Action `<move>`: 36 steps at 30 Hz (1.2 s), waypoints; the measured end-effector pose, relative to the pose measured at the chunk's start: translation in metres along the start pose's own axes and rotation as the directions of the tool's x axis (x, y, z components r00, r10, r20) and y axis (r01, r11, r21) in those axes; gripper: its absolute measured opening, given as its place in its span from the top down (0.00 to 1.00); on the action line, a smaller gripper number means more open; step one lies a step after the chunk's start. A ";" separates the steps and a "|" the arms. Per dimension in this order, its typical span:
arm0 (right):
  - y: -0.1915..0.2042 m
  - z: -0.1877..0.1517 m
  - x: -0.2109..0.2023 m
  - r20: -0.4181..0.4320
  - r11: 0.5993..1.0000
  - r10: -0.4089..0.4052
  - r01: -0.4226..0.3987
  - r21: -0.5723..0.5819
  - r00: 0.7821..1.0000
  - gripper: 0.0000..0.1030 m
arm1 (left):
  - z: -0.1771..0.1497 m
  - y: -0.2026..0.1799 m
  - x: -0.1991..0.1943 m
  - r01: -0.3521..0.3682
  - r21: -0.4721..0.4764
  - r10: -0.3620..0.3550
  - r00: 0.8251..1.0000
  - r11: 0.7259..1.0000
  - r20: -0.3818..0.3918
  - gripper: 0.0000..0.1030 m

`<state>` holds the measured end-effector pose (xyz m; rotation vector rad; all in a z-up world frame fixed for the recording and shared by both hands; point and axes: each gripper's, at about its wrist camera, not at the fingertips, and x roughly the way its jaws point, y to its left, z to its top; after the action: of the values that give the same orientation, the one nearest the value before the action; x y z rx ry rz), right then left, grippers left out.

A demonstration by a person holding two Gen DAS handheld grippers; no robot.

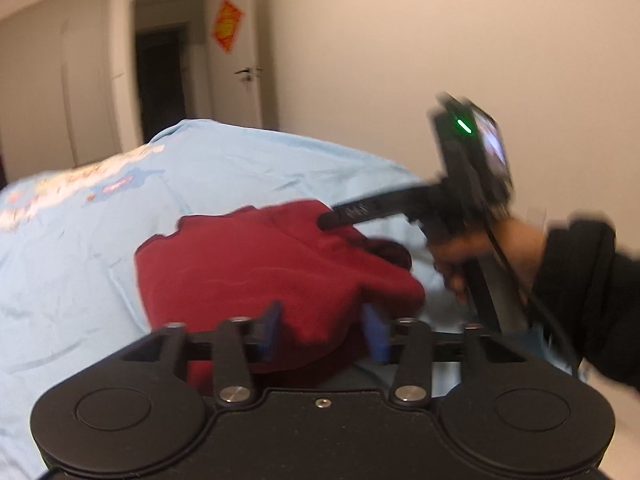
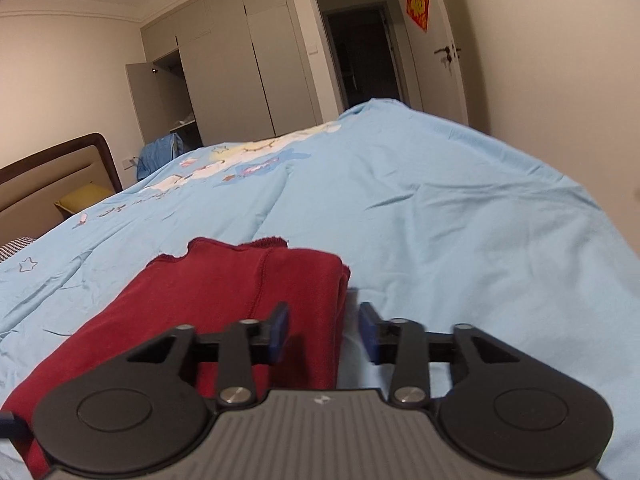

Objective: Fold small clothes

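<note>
Right now the red garment (image 2: pixel 248 300) lies on the blue bedcover (image 2: pixel 460 216), long axis running away from me, its right edge between my right gripper's (image 2: pixel 323 330) parted fingers, my left gripper (image 1: pixel 322 330) likewise spread over the cloth

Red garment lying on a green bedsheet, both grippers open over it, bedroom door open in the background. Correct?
One thing is wrong: the bedsheet is light blue, not green, as the right wrist view shows. The rest holds: the red garment lies on it, the left gripper and right gripper are open, and the door stands open.
</note>
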<state>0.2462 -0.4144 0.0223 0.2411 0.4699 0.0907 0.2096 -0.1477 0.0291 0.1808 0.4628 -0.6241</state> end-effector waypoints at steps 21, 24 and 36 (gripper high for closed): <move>0.087 -0.080 -0.059 0.133 0.908 -0.095 0.141 -0.394 0.986 0.00 | -0.036 0.080 0.006 -0.260 -0.381 0.218 0.964 0.887 -0.150 0.14; 0.085 -0.089 -0.056 0.128 0.911 -0.110 0.152 -0.384 0.986 0.00 | -0.045 0.081 0.012 -0.250 -0.394 0.206 0.967 0.884 -0.151 0.14; 0.050 -0.079 -0.062 0.086 0.992 0.007 0.004 -0.126 0.996 0.00 | -0.047 0.084 0.013 -0.253 -0.409 0.210 0.966 0.877 -0.148 0.14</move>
<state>0.1535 -0.3579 -0.0063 0.1204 0.3759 0.1108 0.2524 -0.0737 -0.0166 -0.1497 0.6529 -0.2662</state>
